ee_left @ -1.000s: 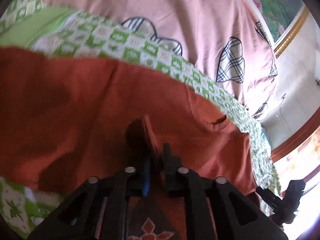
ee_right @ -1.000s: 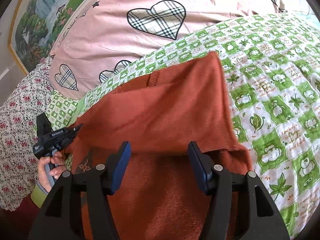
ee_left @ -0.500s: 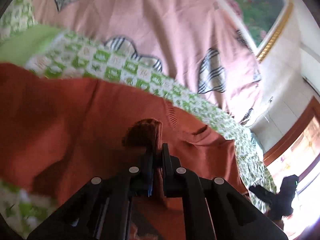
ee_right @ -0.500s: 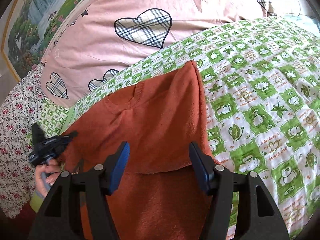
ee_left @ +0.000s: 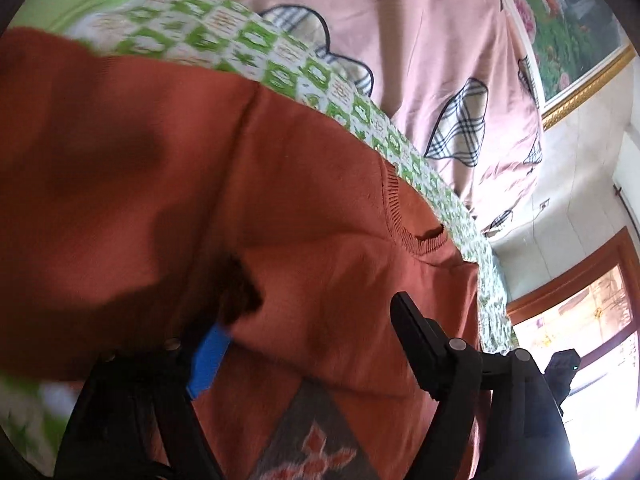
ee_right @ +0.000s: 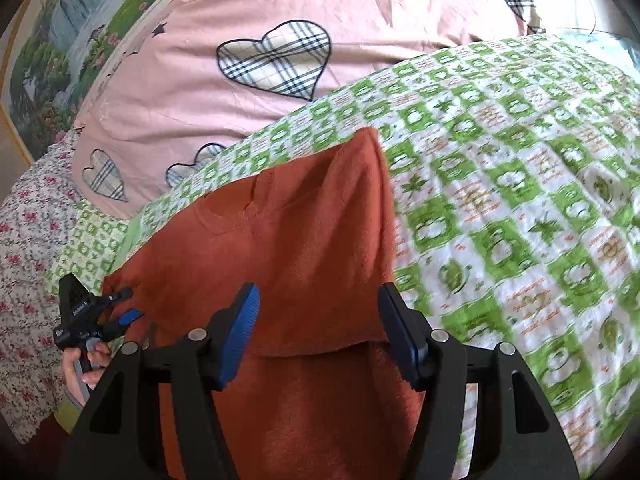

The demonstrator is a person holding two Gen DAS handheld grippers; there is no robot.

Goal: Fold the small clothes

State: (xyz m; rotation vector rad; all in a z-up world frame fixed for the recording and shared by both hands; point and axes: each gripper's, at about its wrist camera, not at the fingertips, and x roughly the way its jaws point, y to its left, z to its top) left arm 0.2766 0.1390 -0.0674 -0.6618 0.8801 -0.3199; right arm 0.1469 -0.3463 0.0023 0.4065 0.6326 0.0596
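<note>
A small rust-orange knit sweater (ee_left: 304, 208) lies on the green-checked bedcover, folded over itself, its ribbed collar (ee_left: 412, 236) toward the far side. It also shows in the right wrist view (ee_right: 304, 248) with a folded edge across the near part. My left gripper (ee_left: 308, 328) is open, jaws wide apart just above the cloth; a dark bunched bit of sleeve (ee_left: 240, 292) rests by its left blue pad. My right gripper (ee_right: 320, 332) is open and empty over the sweater's near fold. The left gripper also shows in the right wrist view (ee_right: 116, 308), open at the sweater's left edge.
The green-and-white checked bedcover (ee_right: 520, 220) spreads to the right. A pink quilt with plaid hearts (ee_right: 276, 60) is heaped behind. A floral sheet (ee_right: 28, 232) lies at the left. A framed landscape picture (ee_left: 560, 28) hangs on the wall.
My left gripper was shut on a bunch of sweater cloth; now it has opened and let the cloth go. The right gripper stayed open and drew back a little.
</note>
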